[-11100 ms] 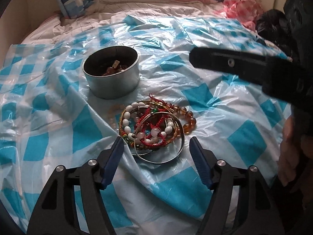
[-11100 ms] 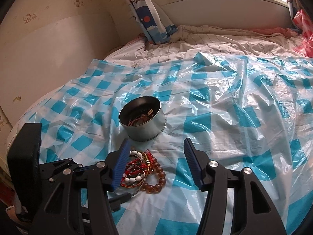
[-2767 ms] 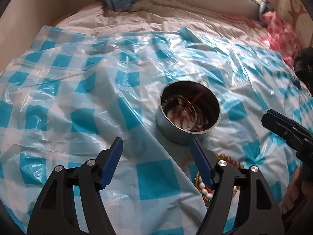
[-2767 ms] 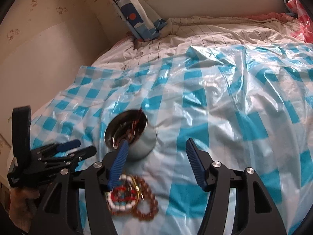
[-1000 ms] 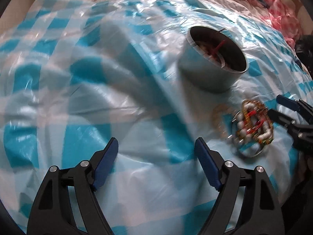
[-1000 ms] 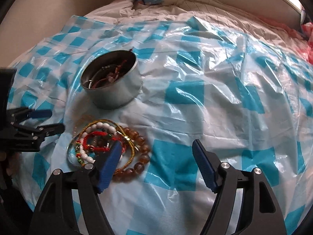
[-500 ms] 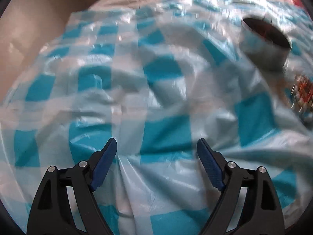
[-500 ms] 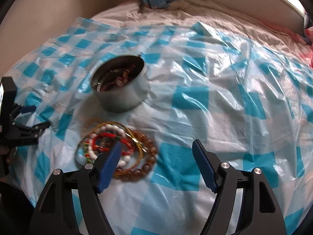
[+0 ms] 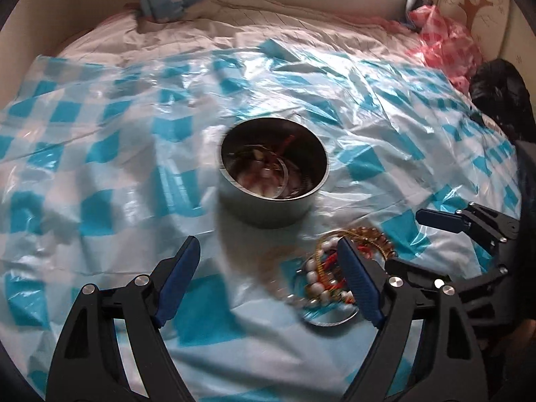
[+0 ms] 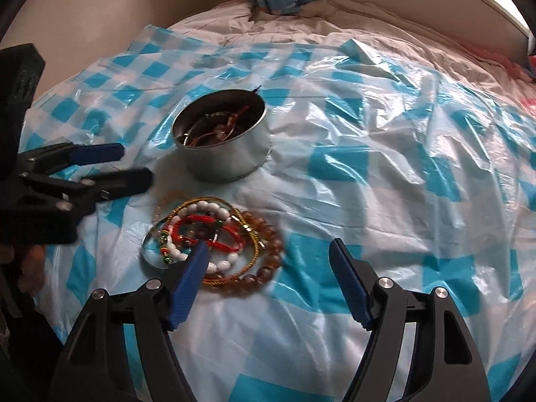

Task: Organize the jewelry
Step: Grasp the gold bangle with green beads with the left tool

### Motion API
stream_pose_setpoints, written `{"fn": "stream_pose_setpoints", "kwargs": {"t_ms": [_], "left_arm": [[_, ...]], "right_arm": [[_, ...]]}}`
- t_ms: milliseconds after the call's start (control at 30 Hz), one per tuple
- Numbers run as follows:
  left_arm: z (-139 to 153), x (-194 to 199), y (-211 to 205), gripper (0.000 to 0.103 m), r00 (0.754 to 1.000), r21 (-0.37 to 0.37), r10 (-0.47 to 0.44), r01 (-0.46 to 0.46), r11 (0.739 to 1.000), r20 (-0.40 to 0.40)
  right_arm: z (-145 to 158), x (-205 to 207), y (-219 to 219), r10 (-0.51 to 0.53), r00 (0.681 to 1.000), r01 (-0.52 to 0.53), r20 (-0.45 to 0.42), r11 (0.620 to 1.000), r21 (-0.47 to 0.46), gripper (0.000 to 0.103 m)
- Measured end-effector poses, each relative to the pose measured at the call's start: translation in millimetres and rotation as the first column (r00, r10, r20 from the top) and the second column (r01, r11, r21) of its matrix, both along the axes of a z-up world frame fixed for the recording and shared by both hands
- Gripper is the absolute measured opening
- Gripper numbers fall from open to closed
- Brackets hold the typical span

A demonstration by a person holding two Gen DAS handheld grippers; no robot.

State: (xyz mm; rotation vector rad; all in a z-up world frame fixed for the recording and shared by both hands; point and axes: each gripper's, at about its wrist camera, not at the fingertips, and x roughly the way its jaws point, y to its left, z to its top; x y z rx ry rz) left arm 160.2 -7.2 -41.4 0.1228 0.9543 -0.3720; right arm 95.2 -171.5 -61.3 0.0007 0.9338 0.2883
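I have both tools hovering over the bed [image 9: 301,30], which is covered by a blue-and-white checked plastic sheet [image 10: 385,140], I judge to keep small pieces from sinking into the bedding. The metal tin [image 10: 222,140] sits near the centre of the left wrist view and upper left of centre in the right wrist view; it already holds a few bangles and a red cord, so I take it as the collecting place. The pile of bracelets [image 10: 214,241] lies just below the tin in both views, close to it but apart.

The left gripper [image 9: 268,281] has its jaws wide apart and empty, its right finger overlapping the pile in its own view. The right gripper [image 10: 268,274] is also spread and empty, its left finger over the pile's lower edge. I judge neither is pressing on anything.

The pile is a tangle: white beads, amber beads, red cords, a thin gold chain and a clear bangle underneath, all overlapping.
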Motion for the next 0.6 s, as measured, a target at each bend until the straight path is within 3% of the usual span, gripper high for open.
{"fn": "stream_pose_setpoints", "kwargs": {"t_ms": [167, 233, 267, 300, 333, 467, 600], "left_arm": [[-13.9, 2.6, -14.5, 0.078, 1.000, 0.049, -0.012, 0.012, 0.999, -0.010], [-18.8, 5.0, -16.9, 0.065, 0.999, 0.054, -0.009, 0.011, 0.999, -0.031], [-21.0, 6.0, -16.8, 0.052, 0.999, 0.048, -0.008, 0.010, 0.999, -0.047], [-23.9, 7.4, -16.1, 0.032, 0.998, 0.042, -0.008, 0.011, 0.999, -0.067], [-26.1, 7.5, -15.4, 0.023, 0.996, 0.035, -0.014, 0.017, 0.999, -0.083], [-25.0, 2.8, -17.6, 0.002, 0.994, 0.020, -0.058, 0.060, 0.998, -0.089], [-14.9, 1.4, -10.3, 0.000, 0.993, -0.056, -0.078, 0.073, 0.996, -0.084]], "right_arm": [[-1.2, 1.7, -1.8, 0.002, 1.000, -0.002, -0.009, 1.000, 0.004, 0.072], [-1.2, 2.0, -2.0, 0.005, 1.000, -0.005, -0.009, 1.000, 0.004, 0.072], [-1.3, 1.7, -1.8, 0.002, 1.000, -0.002, -0.009, 1.000, 0.004, 0.072], [-1.4, 1.7, -1.7, 0.001, 1.000, -0.001, -0.010, 1.000, 0.004, 0.072], [-1.6, 1.9, -2.6, -0.002, 1.000, 0.003, -0.012, 1.000, 0.005, 0.072], [-1.7, 3.2, -8.9, -0.026, 1.000, 0.026, -0.013, 1.000, 0.008, 0.072], [-3.2, 5.5, -15.6, -0.053, 0.998, 0.053, -0.018, 0.999, 0.005, 0.072]]}}
